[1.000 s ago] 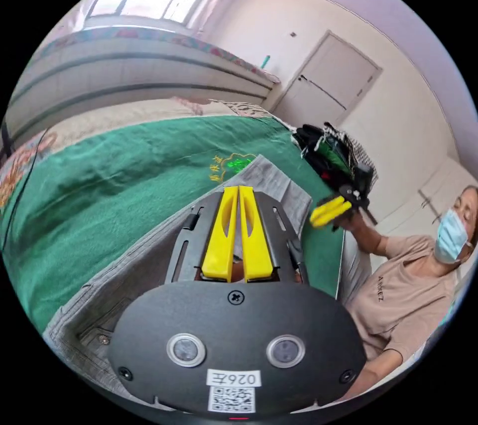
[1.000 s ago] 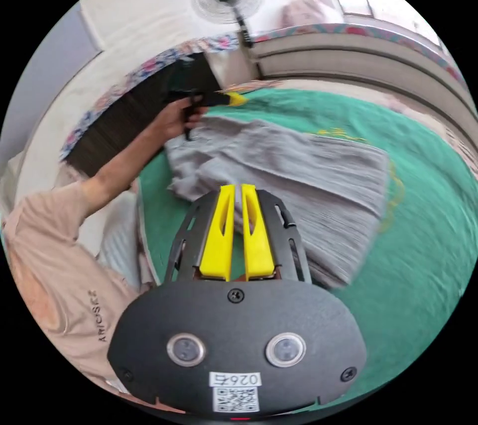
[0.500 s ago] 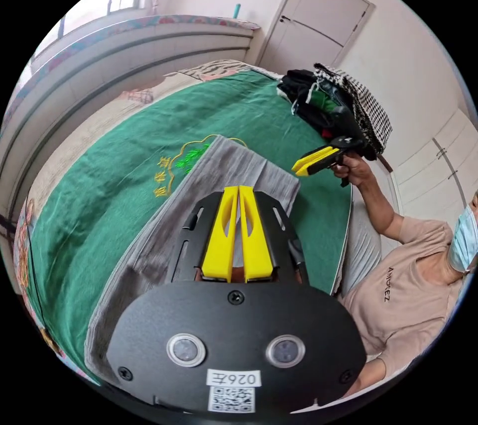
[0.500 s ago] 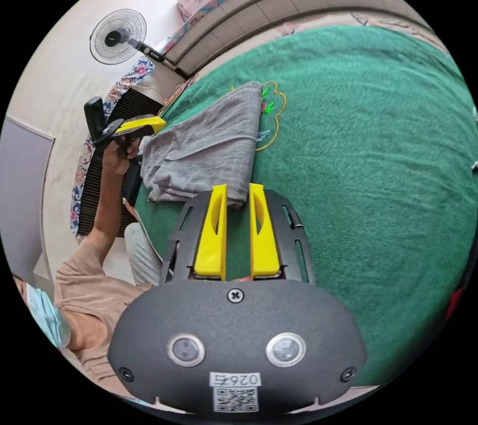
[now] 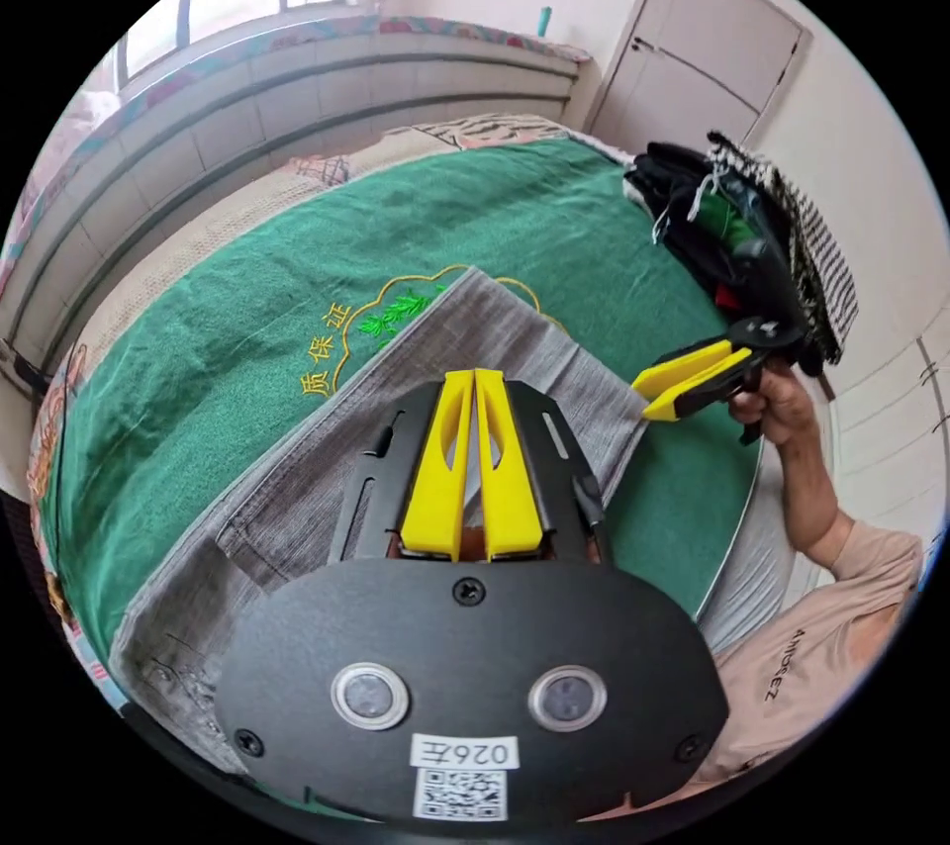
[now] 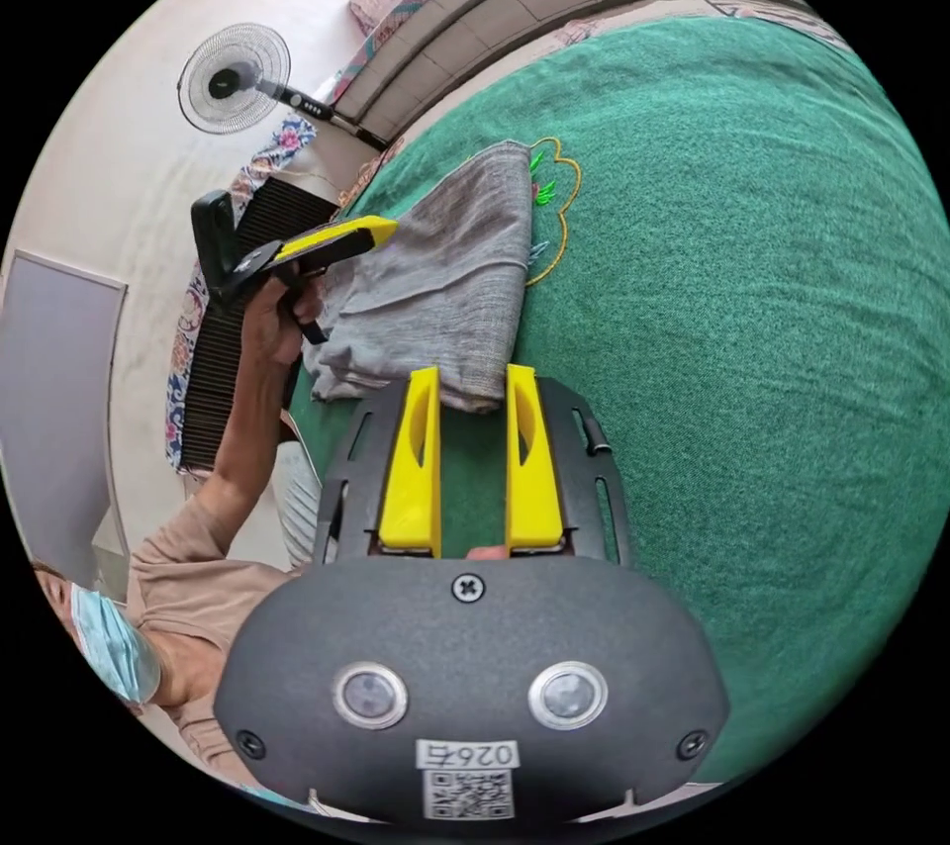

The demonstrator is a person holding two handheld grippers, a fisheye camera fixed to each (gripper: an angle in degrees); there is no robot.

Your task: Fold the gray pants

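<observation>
While the gray pants point(image 5: 475, 360) lie folded into a long strip on the green cloth point(image 5: 247, 311), both tools are up above them. The cloth covers a bed, and the pants sit near its edge, by the yellow stitched picture point(image 5: 386, 321) on the cloth. One corner of the pants lies over that picture.

In the left gripper view, the left tool point(image 5: 474, 390) has its two yellow jaws pressed together with nothing between them. It hangs over the middle of the pants. The right tool point(image 5: 648, 395) is at the far end of the strip, held in a hand point(image 5: 777, 400). Its jaws stand a little apart, with their tips at the corner of the pants. I cannot tell if they touch the cloth there.

In the right gripper view, the right tool point(image 6: 473, 380) has its jaws wide apart, and the near end of the pants point(image 6: 445, 281) shows between the tips. The left tool point(image 6: 381, 232) is over the other end, jaws together.

A pile of dark clothes point(image 5: 742, 241) sits at the bed's far corner. A fan point(image 6: 233, 78) stands by the wall.
</observation>
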